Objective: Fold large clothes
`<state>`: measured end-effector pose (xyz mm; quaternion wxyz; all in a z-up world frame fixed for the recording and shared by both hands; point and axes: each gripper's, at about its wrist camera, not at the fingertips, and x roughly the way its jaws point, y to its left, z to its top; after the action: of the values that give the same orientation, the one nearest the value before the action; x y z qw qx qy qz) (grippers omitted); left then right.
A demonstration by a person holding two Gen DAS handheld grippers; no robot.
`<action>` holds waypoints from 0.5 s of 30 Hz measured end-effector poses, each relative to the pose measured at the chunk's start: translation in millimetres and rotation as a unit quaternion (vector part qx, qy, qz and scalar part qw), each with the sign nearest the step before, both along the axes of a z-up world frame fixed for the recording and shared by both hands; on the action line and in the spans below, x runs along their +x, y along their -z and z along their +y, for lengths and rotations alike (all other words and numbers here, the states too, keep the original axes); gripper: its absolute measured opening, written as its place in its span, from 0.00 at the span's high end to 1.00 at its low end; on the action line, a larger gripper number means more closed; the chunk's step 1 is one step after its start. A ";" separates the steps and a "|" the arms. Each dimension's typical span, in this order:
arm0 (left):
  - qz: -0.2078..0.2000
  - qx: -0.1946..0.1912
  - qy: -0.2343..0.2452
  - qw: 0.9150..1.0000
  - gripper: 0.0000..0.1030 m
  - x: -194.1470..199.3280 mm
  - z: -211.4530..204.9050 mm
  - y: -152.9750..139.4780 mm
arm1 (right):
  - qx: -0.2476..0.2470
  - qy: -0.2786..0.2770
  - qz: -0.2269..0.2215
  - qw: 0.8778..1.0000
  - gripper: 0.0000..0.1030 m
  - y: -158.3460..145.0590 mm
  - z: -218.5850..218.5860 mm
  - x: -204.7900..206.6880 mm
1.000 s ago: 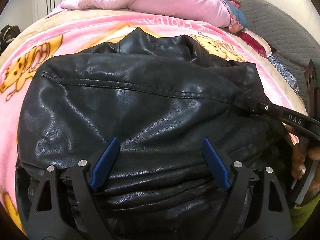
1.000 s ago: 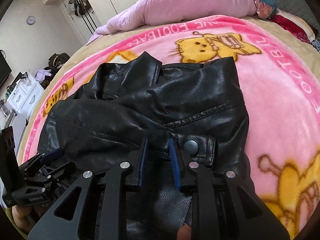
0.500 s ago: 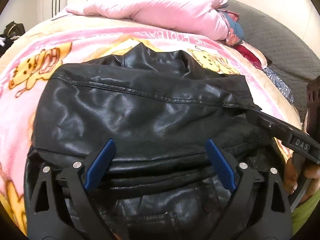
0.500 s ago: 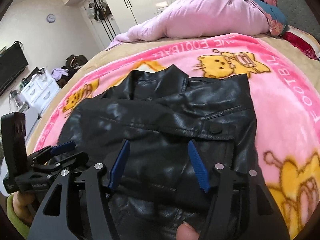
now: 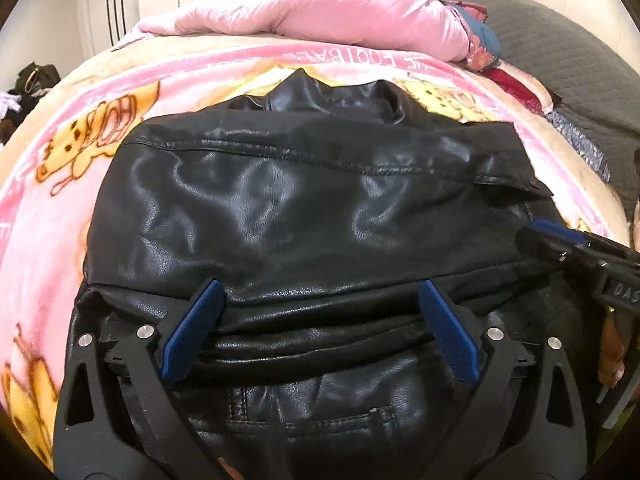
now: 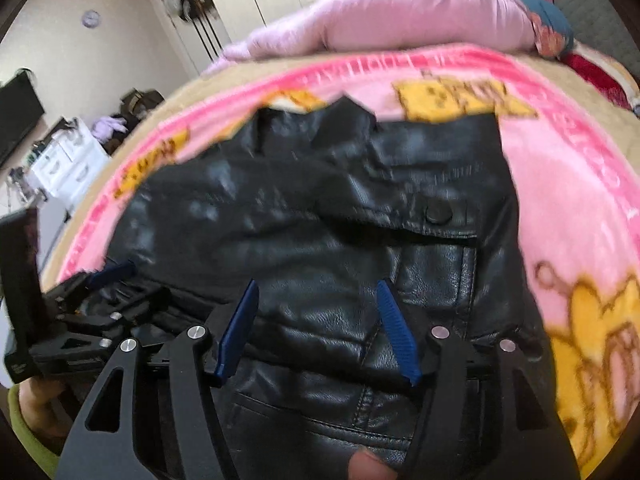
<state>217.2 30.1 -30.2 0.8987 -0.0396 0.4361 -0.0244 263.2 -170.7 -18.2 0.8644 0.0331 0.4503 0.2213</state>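
On the bed, the folded black leather jacket (image 5: 304, 216) is lying crosswise just beyond both tongs: left tongs (image 5: 320, 332) opening with nothing gripped, right tongs (image 6: 318, 328) apart, seemingly empty

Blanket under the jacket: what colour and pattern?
Pink blanket with yellow cartoon cats; clearest in the left wrist view.

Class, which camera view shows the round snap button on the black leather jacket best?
The right wrist view: the snap button sits unobstructed on a tab of the black leather jacket, though slightly blurred. The left wrist view shows the jacket's folded body sharply, but no button.
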 end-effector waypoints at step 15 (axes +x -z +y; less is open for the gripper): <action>-0.021 -0.046 -0.001 0.999 0.09 -15.9 9.3 -33.1 | 0.045 0.044 -0.086 0.994 0.07 -43.9 -22.5 -35.6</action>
<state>201.2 39.3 2.9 0.9050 -0.0810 0.4152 -0.0448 227.6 -193.3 25.7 0.9065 0.0724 0.3617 0.2054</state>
